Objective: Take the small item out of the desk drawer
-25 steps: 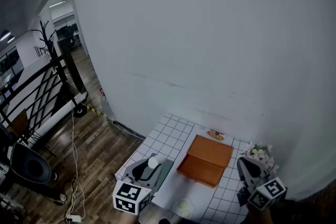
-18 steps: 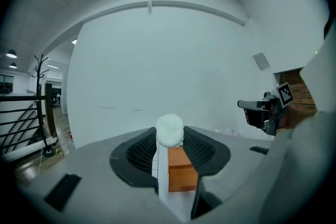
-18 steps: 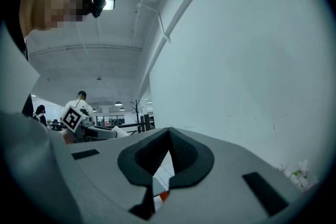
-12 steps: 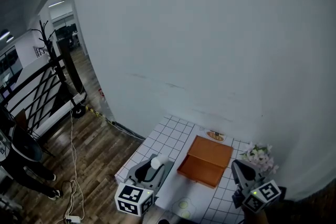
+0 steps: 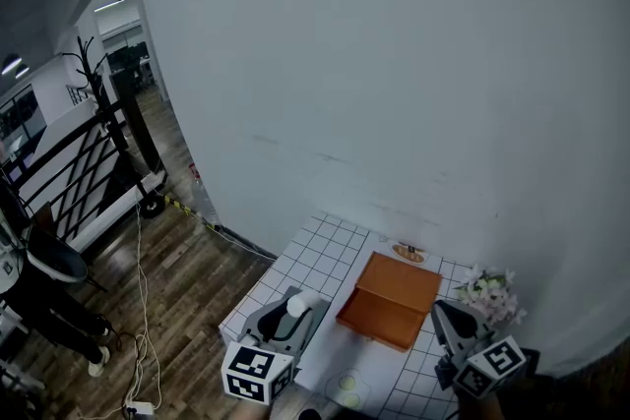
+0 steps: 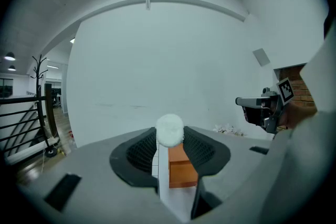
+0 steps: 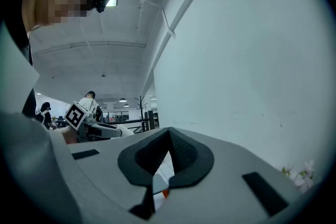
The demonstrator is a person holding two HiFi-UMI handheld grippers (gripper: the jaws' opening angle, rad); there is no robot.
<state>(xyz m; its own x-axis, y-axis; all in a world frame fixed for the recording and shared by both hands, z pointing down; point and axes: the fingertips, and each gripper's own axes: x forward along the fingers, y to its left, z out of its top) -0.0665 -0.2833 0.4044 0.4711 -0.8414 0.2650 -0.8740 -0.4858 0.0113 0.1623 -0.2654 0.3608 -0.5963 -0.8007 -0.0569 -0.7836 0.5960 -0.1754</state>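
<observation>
Gripping the small white ball (image 6: 169, 129) at its tips, the left gripper (image 6: 170, 140) hovers over the gridded table (image 5: 325, 251). Right gripper (image 7: 168, 136): jaws pressed together, empty. Beyond, between both grippers: orange drawer box (image 5: 391, 300); white flowers (image 5: 489, 290) by the wall.

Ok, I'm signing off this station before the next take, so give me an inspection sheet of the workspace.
Surface: small table under a white grid cloth.
Job's things: orange drawer box mid-table, drawer state cannot be told; white fluffy ball held by the left gripper.
Clutter: flowers, small dish, pale round pieces at the front edge.
Grippers: left gripper fingers shut on the ball; right gripper fingers shut, empty.
Cables: loose leads on the wooden floor left of the table.
Surroundings: white wall, black railing, coat stand, a person at far left.
</observation>
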